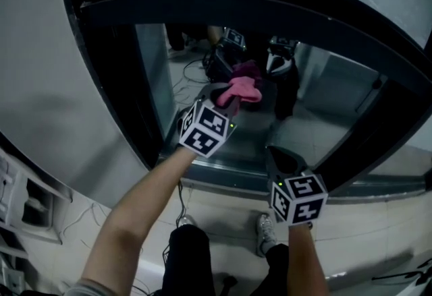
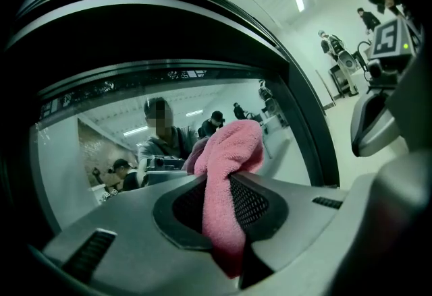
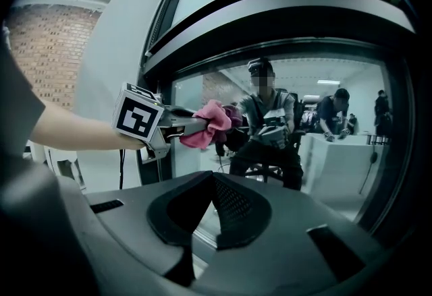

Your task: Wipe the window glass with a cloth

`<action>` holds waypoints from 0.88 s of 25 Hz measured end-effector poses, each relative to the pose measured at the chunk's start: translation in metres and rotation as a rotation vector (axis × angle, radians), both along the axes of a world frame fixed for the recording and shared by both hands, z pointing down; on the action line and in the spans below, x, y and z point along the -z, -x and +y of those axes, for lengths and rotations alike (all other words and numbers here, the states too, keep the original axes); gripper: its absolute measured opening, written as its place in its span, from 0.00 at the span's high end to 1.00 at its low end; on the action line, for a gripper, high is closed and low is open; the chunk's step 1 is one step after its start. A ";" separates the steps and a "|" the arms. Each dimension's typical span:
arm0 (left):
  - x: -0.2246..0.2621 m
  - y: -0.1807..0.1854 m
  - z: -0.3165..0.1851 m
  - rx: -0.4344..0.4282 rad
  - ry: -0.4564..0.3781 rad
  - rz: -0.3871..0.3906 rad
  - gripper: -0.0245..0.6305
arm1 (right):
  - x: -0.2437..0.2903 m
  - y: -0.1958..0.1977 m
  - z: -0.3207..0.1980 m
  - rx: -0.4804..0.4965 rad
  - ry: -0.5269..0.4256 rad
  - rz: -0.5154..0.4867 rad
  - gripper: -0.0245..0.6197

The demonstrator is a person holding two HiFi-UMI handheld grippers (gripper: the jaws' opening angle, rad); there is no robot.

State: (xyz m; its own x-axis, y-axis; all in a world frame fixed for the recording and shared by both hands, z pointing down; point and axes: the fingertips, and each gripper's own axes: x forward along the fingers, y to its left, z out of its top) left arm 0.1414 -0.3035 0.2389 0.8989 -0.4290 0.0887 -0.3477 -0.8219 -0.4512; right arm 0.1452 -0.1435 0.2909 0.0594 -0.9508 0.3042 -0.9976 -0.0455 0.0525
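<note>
The left gripper point(image 1: 228, 102) is clamped on a pink cloth point(image 1: 241, 90): its own view shows the two jaws closed on a fold of the towel, which runs down between the pads and bulges out past the tips. The bunched end of the cloth lies against the window glass point(image 1: 331, 96), in the left half of the pane and about mid-height, where it meets its own darker reflection and seems to touch. The bare left forearm point(image 1: 131, 220) reaches up from below the glass on a long slant to the right, nearly straight at the elbow, with the gripper's marker cube point(image 1: 204, 129) just short of the pane's lower edge. The right gripper point(image 1: 275, 153) is held lower and to the right of the left one, in front of the bottom run of the dark frame point(image 1: 111, 79), aimed at the glass but apart from it. Its jaws are together at the tips with nothing between them. The right forearm point(image 1: 305, 264) rises almost vertically below it, wrist straight. From the right gripper view the left gripper comes in level from the left side of the glass with the cloth at its tip. The pane mirrors both grippers and the person holding them
</note>
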 end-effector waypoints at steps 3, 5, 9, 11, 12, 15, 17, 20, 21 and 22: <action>-0.017 0.001 0.002 0.000 0.004 -0.021 0.88 | -0.011 0.001 0.001 0.008 0.016 -0.004 0.96; -0.027 0.000 0.003 0.000 0.010 -0.030 0.88 | -0.015 -0.002 0.002 0.009 0.022 -0.007 0.96; -0.046 -0.001 0.001 -0.008 0.029 -0.038 0.88 | -0.025 -0.005 -0.005 0.008 0.036 -0.017 0.96; -0.056 -0.001 0.000 -0.010 0.037 -0.048 0.88 | -0.033 -0.005 -0.007 0.009 0.046 -0.022 0.96; -0.062 -0.001 0.000 -0.009 0.041 -0.054 0.88 | -0.035 -0.004 -0.008 0.012 0.047 -0.025 0.96; -0.074 -0.002 0.000 -0.011 0.049 -0.068 0.88 | -0.043 -0.004 -0.011 0.019 0.050 -0.033 0.96; -0.085 -0.001 0.000 -0.010 0.059 -0.087 0.88 | -0.049 -0.003 -0.011 0.023 0.054 -0.040 0.96; -0.107 0.000 0.001 -0.006 0.084 -0.120 0.88 | -0.058 -0.003 -0.011 0.024 0.061 -0.051 0.96; -0.114 0.000 0.001 -0.004 0.092 -0.129 0.88 | -0.061 -0.003 -0.012 0.025 0.064 -0.055 0.96; -0.121 0.001 0.000 -0.003 0.099 -0.138 0.88 | -0.065 -0.002 -0.012 0.026 0.067 -0.059 0.96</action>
State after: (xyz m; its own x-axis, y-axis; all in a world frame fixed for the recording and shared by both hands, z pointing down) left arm 0.1402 -0.3035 0.3603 0.8766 -0.4092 0.2532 -0.2854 -0.8658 -0.4109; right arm 0.1475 -0.1556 0.3556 0.0152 -0.9291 0.3694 -0.9998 -0.0181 -0.0045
